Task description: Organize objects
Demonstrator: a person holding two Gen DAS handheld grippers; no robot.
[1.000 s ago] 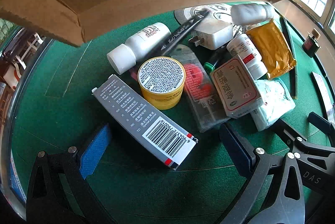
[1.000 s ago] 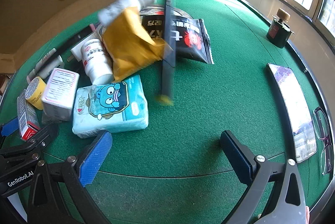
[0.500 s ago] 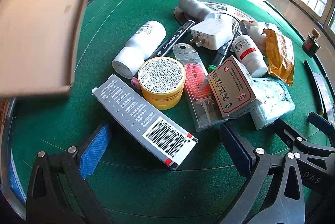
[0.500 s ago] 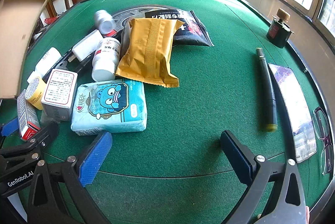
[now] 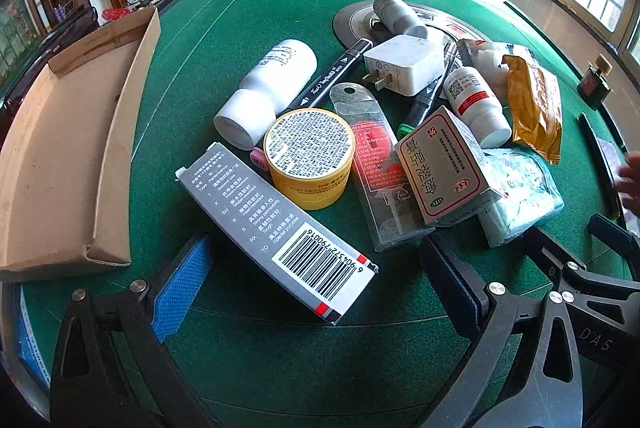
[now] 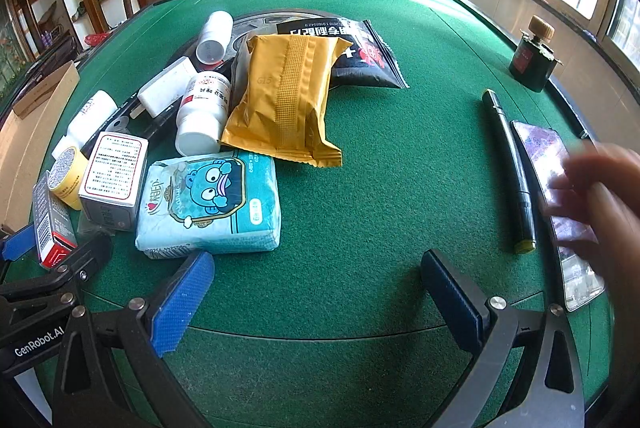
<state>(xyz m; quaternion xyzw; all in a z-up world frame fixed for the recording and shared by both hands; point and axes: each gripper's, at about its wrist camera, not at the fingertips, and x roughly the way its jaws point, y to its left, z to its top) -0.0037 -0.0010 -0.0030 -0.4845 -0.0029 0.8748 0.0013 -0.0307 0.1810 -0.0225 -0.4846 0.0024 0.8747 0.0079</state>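
Nothing grabbed yet: I'm hovering both tongs over the pile, picking a first item for the box.

My left gripper (image 5: pixel 316 284) is gaping wide and holding nothing, with the grey barcode carton (image 5: pixel 276 228) lying between its pads; my right gripper (image 6: pixel 316 300) is also spread wide and empty over bare green felt (image 6: pixel 380 188). I'm judging the sorting as barely begun: the cardboard box (image 5: pixel 60 156) is sitting open and empty at the left table edge. Next move likely needs closing on the carton and carrying it left. The yellow tin (image 5: pixel 310 156), clear blister pack (image 5: pixel 376 172) and white medicine box (image 5: pixel 444 168) are crowding against it, so I'm risking a nudge. The tissue pack (image 6: pixel 212 204) and yellow pouch (image 6: pixel 284 96) are lying farther right, the black pen (image 6: pixel 510 168) well apart beside a phone (image 6: pixel 556 204), where a blurred hand (image 6: pixel 596 196) is reaching.
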